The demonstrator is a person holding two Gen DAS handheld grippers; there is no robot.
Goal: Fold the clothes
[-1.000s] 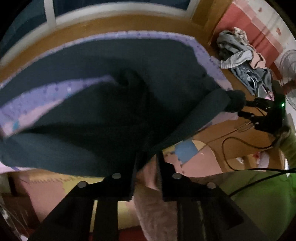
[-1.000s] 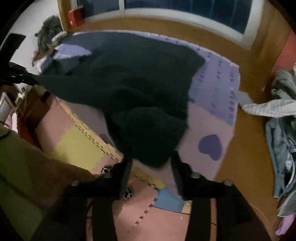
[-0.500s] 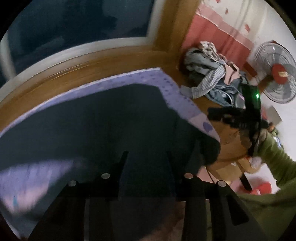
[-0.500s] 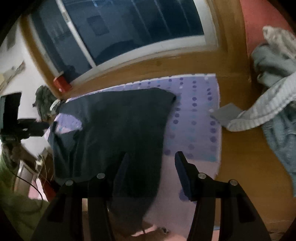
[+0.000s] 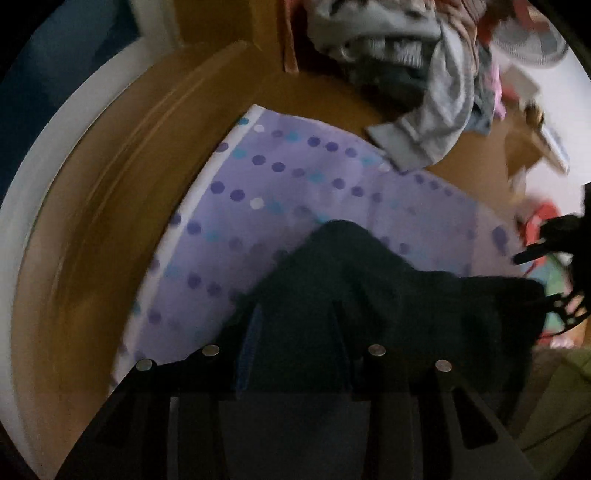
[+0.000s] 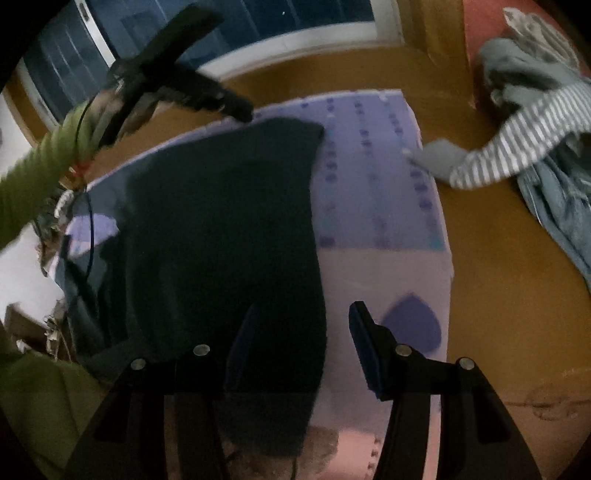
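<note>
Dark garment (image 6: 221, 236): spread flat on purple dotted mat (image 6: 373, 184), wooden floor (image 6: 491, 288) around.

R wrist view only: green sleeve (image 6: 33, 177), left gripper (image 6: 236, 110) over garment's far edge, heart print (image 6: 413, 326), striped top (image 6: 517, 147).

L wrist view only: fan (image 5: 532, 40) top right, blurred.

Left gripper fingers apart, nothing clamped; tips hard to make out vs dark cloth.

Right gripper (image 6: 299, 332) fingers apart, garment edge between them, not pinched.

Clothes pile (image 5: 406, 48) cut off at frame edge.

Dim room; wooden floor (image 6: 491, 258); dark window (image 6: 236, 26) with white frame; purple dotted mat (image 5: 295, 192); red wall (image 6: 484, 22).
</note>
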